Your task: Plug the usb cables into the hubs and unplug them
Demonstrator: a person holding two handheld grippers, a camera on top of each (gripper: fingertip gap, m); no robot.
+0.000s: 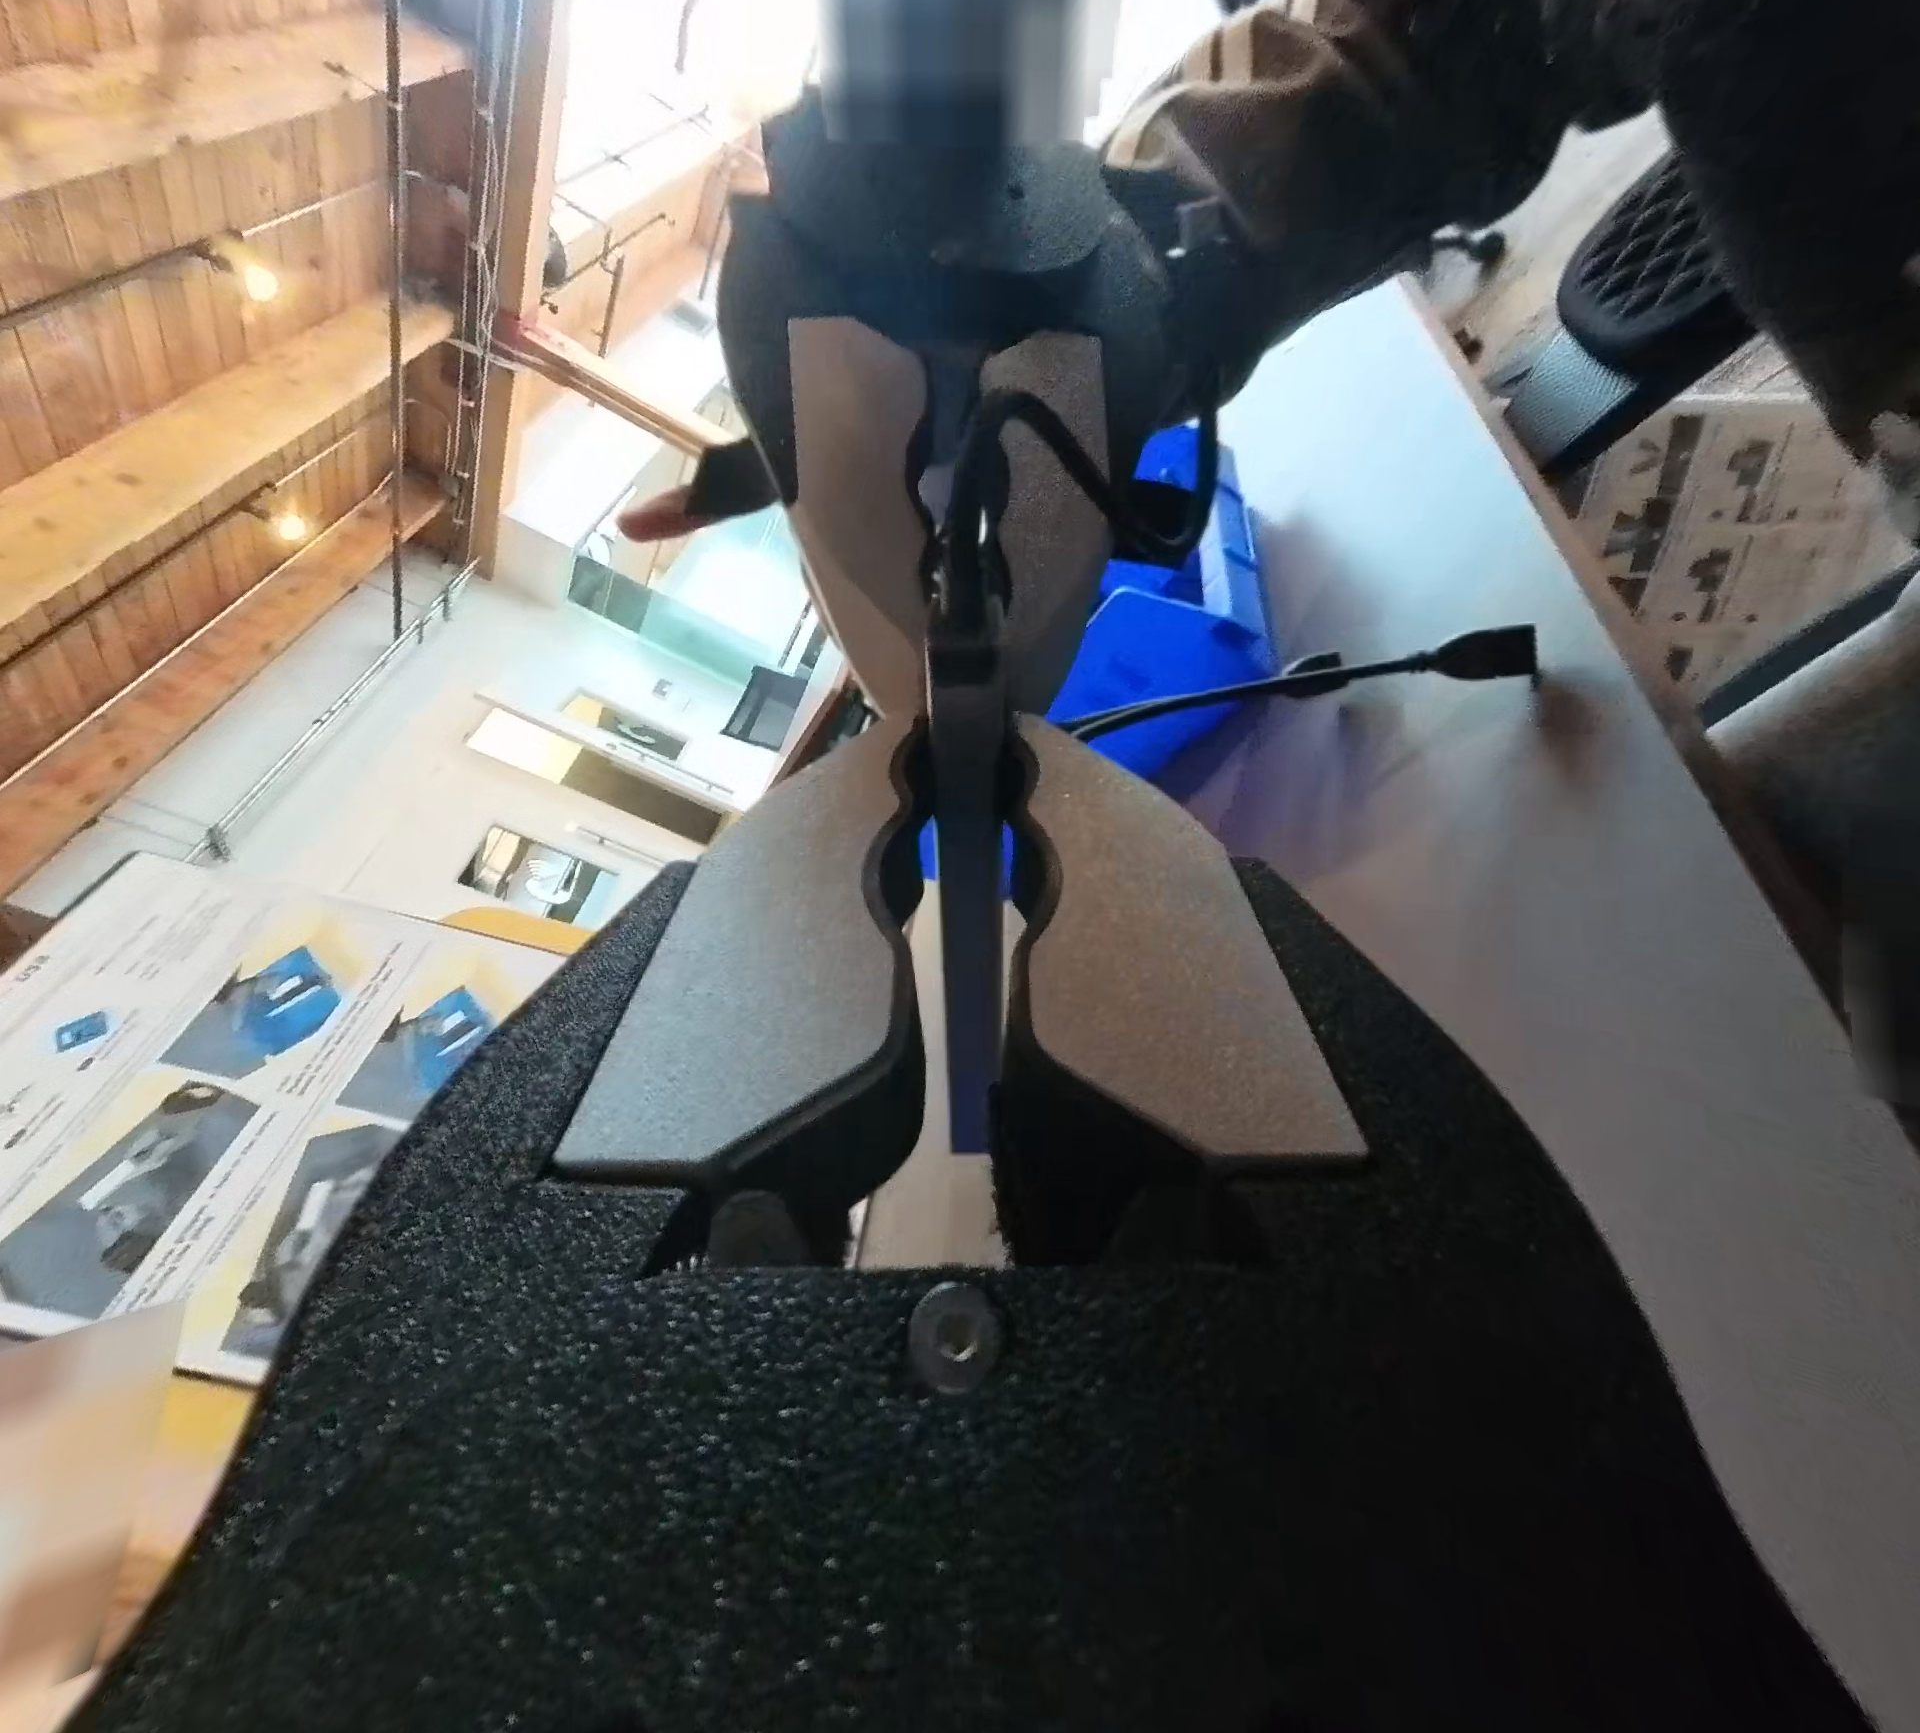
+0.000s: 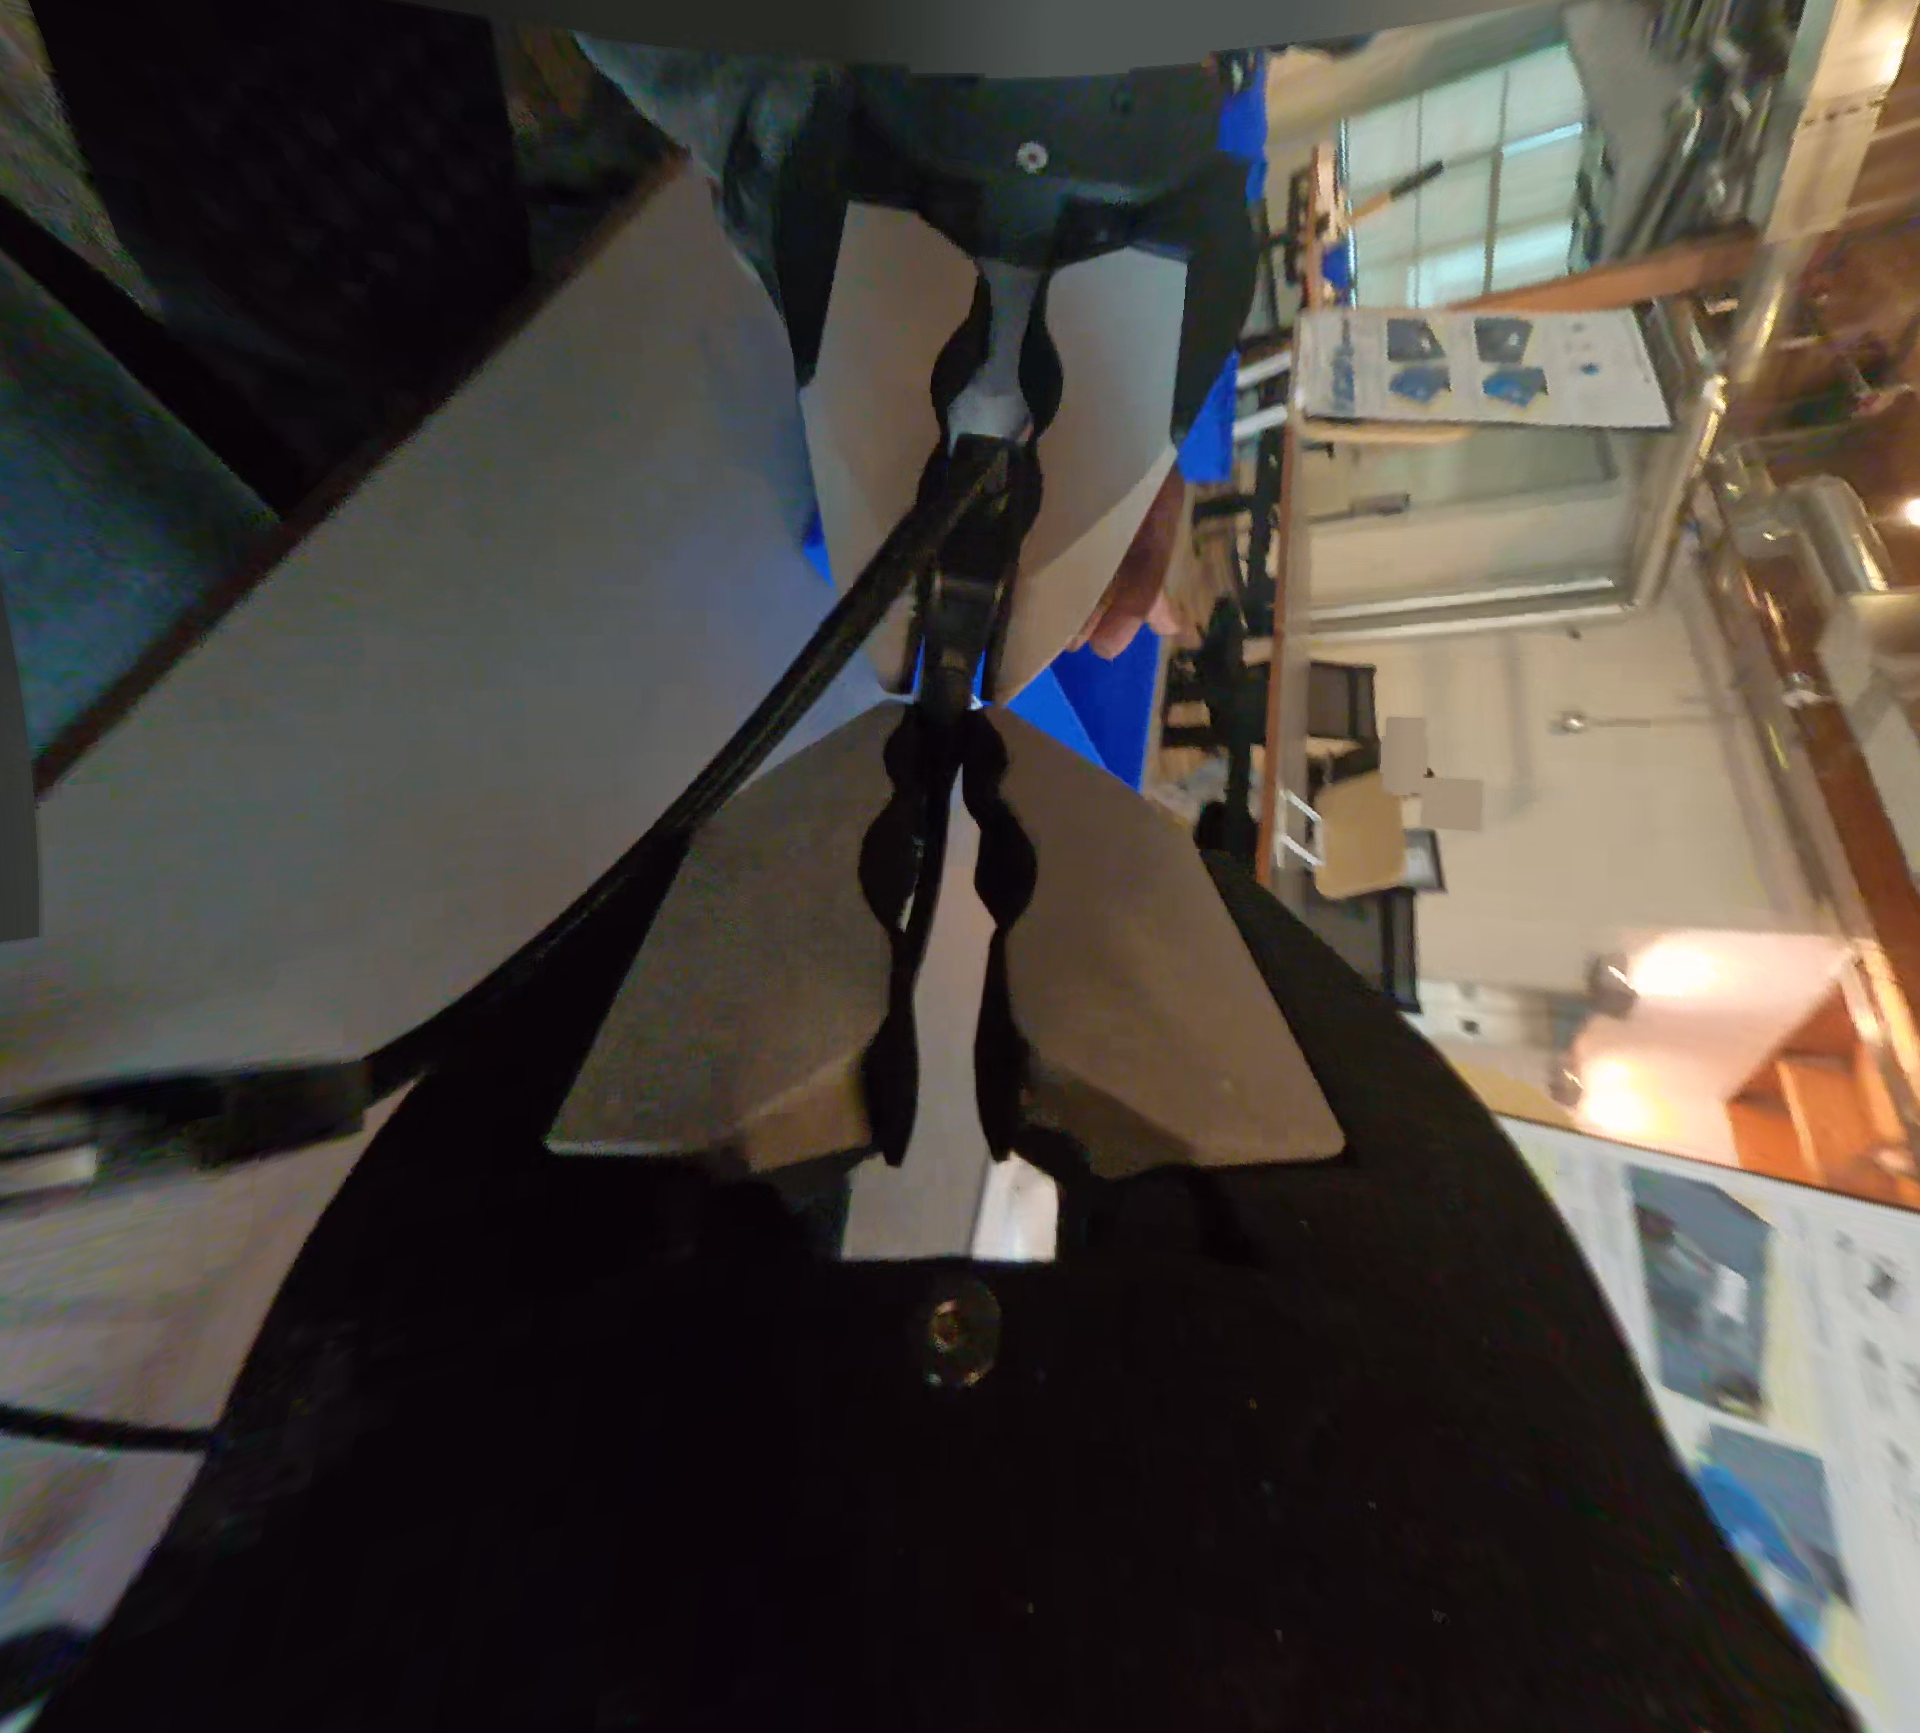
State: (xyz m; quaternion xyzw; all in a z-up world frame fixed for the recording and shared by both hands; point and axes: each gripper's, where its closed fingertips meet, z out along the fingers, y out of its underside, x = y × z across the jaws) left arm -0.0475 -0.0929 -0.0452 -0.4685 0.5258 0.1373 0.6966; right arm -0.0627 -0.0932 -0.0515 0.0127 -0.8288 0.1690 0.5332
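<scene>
In the left wrist view my left gripper (image 1: 961,738) is shut on a thin dark USB hub (image 1: 971,852), held edge-on above the white table (image 1: 1455,904). My right gripper (image 1: 971,634) faces it tip to tip, shut on a black USB plug (image 1: 966,582) that meets the hub's far end. In the right wrist view my right gripper (image 2: 951,727) is shut on the black plug (image 2: 966,561), whose cable (image 2: 769,727) trails down-left. The left gripper (image 2: 956,675) opposite holds the grey hub (image 2: 997,374). How deep the plug sits in the hub is hidden.
A second black cable with a loose USB connector (image 1: 1475,655) lies on the table to the right. Blue bins (image 1: 1153,634) stand behind the grippers. A person's brown sleeve (image 1: 1351,83) reaches in from the upper right. Printed posters (image 1: 208,1112) stand at the left.
</scene>
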